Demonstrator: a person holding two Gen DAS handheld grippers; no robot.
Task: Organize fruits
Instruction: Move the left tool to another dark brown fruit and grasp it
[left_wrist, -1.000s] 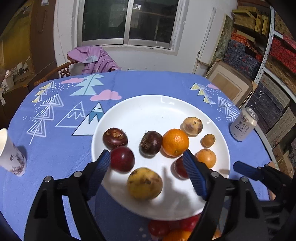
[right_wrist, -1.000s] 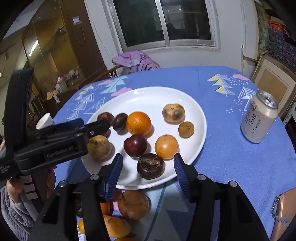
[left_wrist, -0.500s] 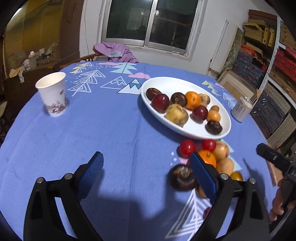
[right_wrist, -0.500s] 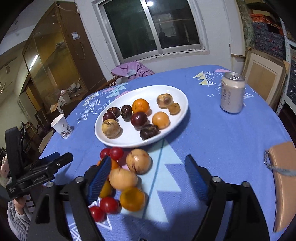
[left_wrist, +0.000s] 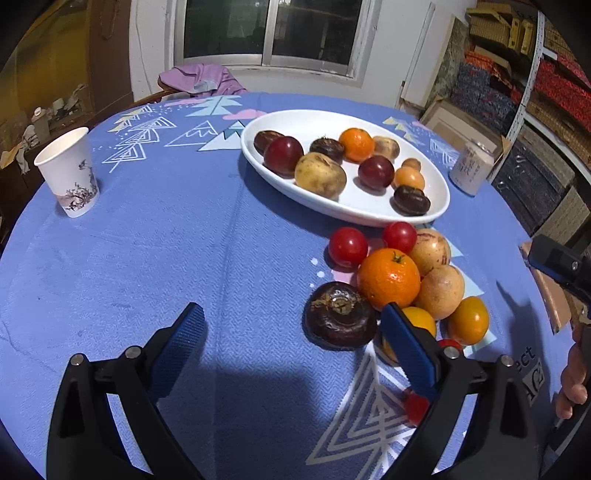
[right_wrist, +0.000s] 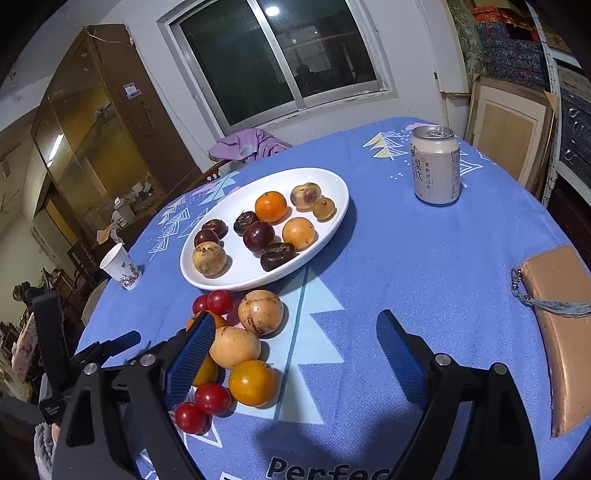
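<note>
The plate sat mid-table and held nine fruits. Just before the plate, on the table, lay a heap of loose fruits, touching one another. Right of the plate and well apart stood the can. Left of the plate, well apart, stood the cup. Far right of the plate, at the table's edge, lay the pouch. Behind the plate, past the table, cloth lay on a chair.

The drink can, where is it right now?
The drink can stands upright on the blue tablecloth, to the right of the white plate in the right wrist view, apart from it.
</note>
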